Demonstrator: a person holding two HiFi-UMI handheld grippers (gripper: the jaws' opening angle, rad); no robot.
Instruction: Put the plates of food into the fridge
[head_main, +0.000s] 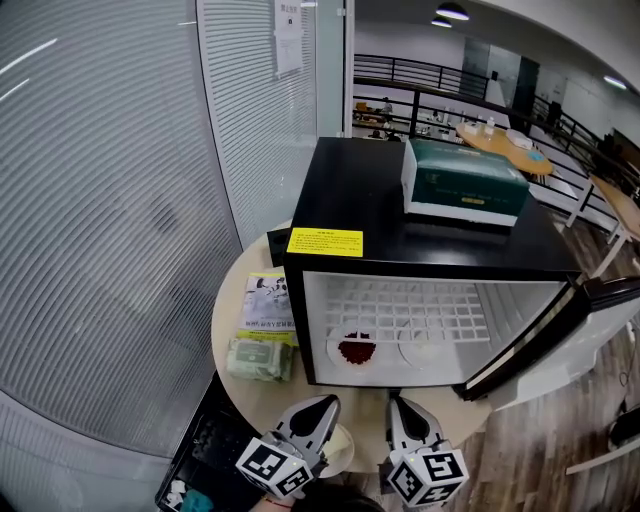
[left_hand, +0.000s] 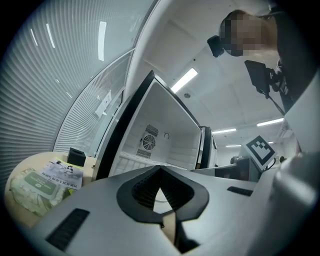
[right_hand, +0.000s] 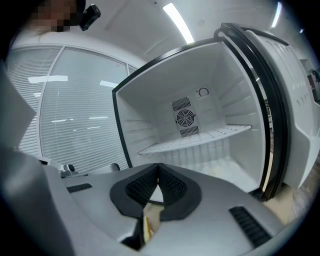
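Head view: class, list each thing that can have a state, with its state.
Black mini fridge, door open.
White plate of dark red food, inside the fridge.
Second white plate, inside the fridge, beside it.
Left tool, shut, empty.
Right tool, shut, empty.

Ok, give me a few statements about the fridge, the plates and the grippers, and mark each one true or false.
1. The door of the fridge stands open. True.
2. The green box sits inside the fridge. False: it lies on top of the fridge.
3. Two plates lie in the fridge below the wire shelf. True.
4. The right hand-held gripper holds a plate. False: its jaws are shut with nothing between them.
5. A pack of wipes lies on the table left of the fridge. True.
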